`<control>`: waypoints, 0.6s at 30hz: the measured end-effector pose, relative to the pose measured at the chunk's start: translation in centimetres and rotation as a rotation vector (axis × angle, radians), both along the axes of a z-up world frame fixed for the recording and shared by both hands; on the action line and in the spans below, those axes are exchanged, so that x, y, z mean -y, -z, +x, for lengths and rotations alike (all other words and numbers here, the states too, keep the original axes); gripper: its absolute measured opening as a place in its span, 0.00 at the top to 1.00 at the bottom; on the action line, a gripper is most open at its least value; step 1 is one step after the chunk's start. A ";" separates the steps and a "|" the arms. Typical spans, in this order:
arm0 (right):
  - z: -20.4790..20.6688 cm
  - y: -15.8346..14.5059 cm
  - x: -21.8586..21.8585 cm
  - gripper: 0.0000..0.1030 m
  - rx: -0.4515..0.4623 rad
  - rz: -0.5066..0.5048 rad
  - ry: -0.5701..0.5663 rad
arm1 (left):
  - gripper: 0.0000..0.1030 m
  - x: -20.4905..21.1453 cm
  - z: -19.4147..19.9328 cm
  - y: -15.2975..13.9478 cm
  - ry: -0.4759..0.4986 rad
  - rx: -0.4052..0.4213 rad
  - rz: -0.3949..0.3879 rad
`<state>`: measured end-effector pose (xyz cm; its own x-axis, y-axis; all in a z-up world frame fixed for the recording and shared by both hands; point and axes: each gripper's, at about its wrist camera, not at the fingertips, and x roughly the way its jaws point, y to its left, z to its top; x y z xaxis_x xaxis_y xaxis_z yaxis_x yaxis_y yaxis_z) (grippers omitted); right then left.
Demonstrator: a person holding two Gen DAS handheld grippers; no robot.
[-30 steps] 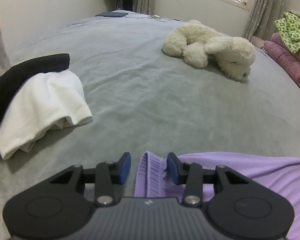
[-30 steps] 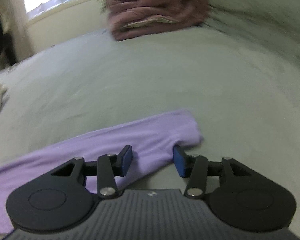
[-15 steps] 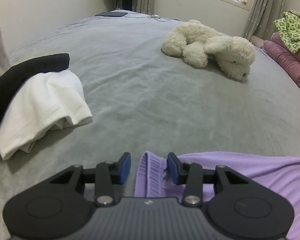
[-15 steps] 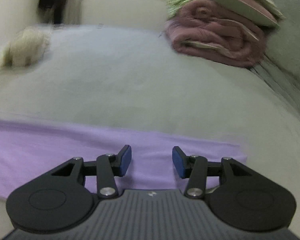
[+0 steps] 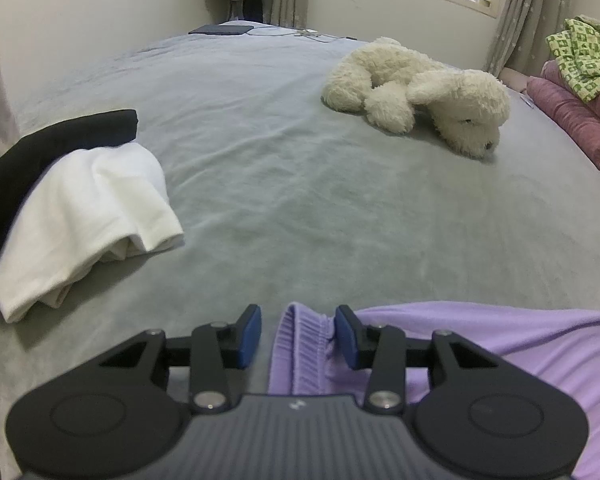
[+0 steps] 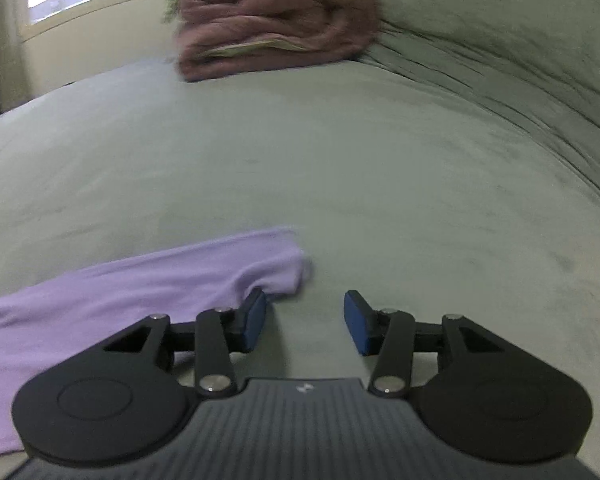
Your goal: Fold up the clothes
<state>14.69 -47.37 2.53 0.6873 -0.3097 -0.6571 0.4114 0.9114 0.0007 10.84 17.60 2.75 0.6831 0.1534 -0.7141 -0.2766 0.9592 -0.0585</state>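
Both grippers sit low over a grey-green bedspread. On the left gripper the jaws are parted, and the ribbed hem of a lilac garment lies between them without being pinched. On the right gripper the jaws are spread wide with only bedspread between them; the garment's far end lies just beside its left fingertip. Left of the garment lie a folded white garment and a black one. Farther off lie a cream plush dog and rolled mauve blankets.
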 end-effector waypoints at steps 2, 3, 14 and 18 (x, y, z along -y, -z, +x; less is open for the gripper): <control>-0.2 -0.3 -0.8 0.54 0.019 -0.001 -0.025 | 0.59 0.0 0.0 0.0 0.000 0.000 -0.001; -0.3 -0.4 -1.1 0.54 0.028 -0.001 -0.037 | 0.59 0.0 0.0 0.0 0.000 -0.001 0.000; -0.8 -1.8 -5.7 0.55 0.067 -0.026 -0.196 | 0.58 0.1 0.0 0.0 0.003 -0.001 0.005; -1.5 -2.4 -4.7 0.55 0.101 0.035 -0.174 | 0.58 0.1 0.0 0.0 0.004 -0.001 0.003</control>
